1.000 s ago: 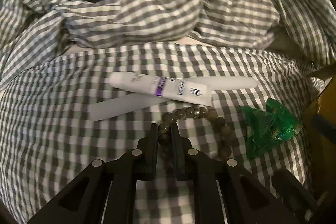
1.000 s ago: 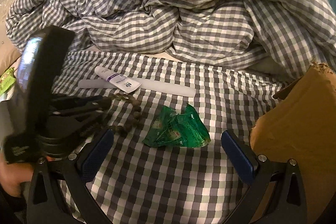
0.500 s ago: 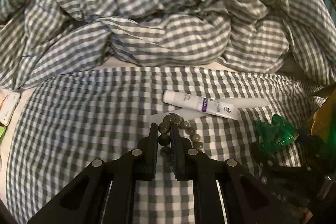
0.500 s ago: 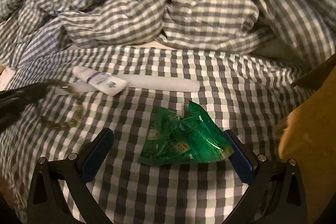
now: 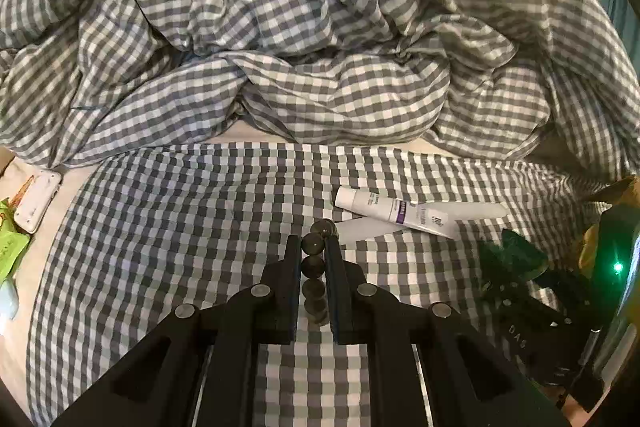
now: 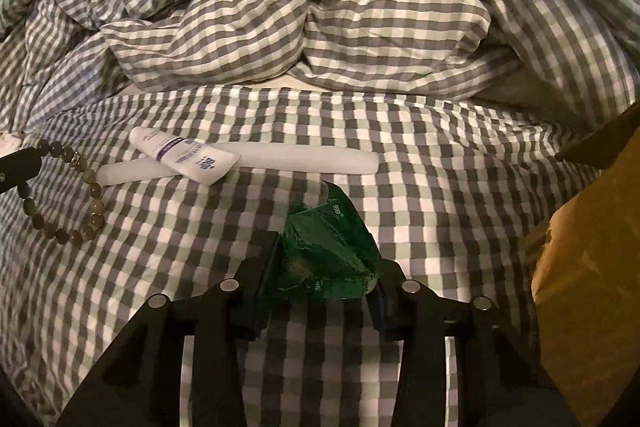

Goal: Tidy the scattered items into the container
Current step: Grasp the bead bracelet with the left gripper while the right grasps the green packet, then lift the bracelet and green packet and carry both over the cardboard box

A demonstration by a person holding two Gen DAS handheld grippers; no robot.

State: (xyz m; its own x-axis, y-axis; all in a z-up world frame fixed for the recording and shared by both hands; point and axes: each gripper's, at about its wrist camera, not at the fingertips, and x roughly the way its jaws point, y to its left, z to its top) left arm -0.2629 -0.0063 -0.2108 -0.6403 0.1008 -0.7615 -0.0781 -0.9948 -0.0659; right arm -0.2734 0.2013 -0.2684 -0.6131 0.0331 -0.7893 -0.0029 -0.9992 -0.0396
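My left gripper [image 5: 313,247] is shut on a bracelet of dark green beads [image 5: 314,265], which hangs clear of the checked bedsheet [image 5: 180,247]; the right wrist view shows the loop [image 6: 94,193] dangling at the left. My right gripper [image 6: 326,259] has its jaws closing on a crumpled green packet [image 6: 328,239], which is squeezed between the pads on the sheet. A white tube with a purple band [image 6: 184,155] lies across a long white stick [image 6: 308,161] just beyond. The brown cardboard box [image 6: 580,267] stands at the right.
A rumpled grey-and-white checked duvet [image 5: 300,47] is heaped across the far side of the bed. At the left edge lie a small white case [image 5: 38,201] and a light green wrapper [image 5: 10,247]. The tube [image 5: 394,213] lies right of my left fingers.
My left gripper has risen and drawn back with the bracelet, lifting it off the sheet. My right gripper came down over the green packet and its wide jaws closed onto it.
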